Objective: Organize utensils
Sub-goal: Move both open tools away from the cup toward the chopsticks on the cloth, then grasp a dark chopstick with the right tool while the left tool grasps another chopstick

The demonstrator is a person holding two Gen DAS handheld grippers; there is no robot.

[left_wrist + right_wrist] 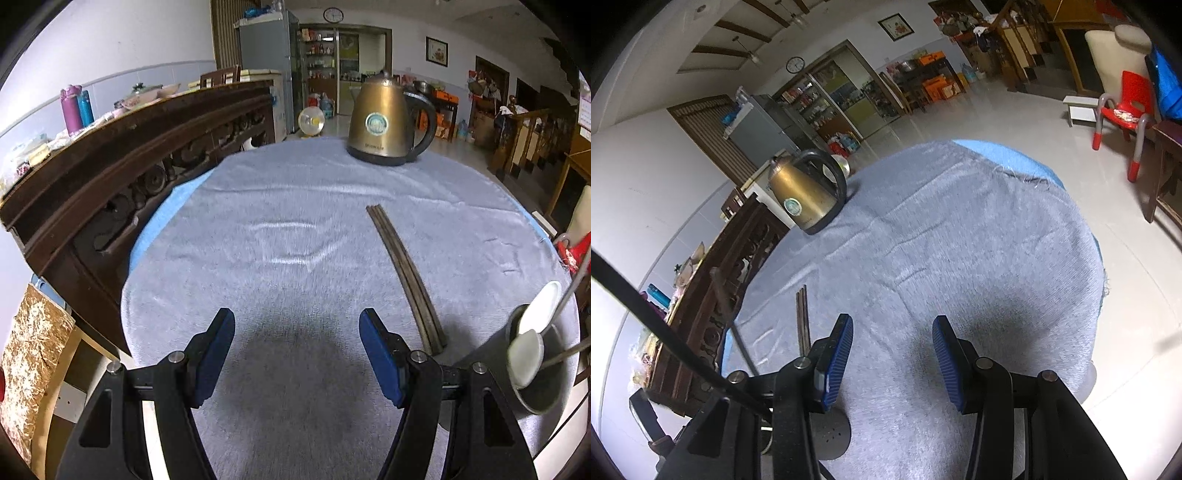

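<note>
Dark wooden chopsticks lie together on the grey towel, just right of my left gripper, which is open and empty above the towel. A grey metal holder cup stands at the right edge with two white spoons and thin metal handles in it. In the right wrist view the chopsticks lie left of my right gripper, which is open and empty. The holder cup shows low, partly hidden behind the left finger, with a thin handle rising from it.
A brass electric kettle stands at the towel's far end; it also shows in the right wrist view. A carved dark wooden bench back runs along the left. The round table's blue edge drops to tiled floor; a red chair stands beyond.
</note>
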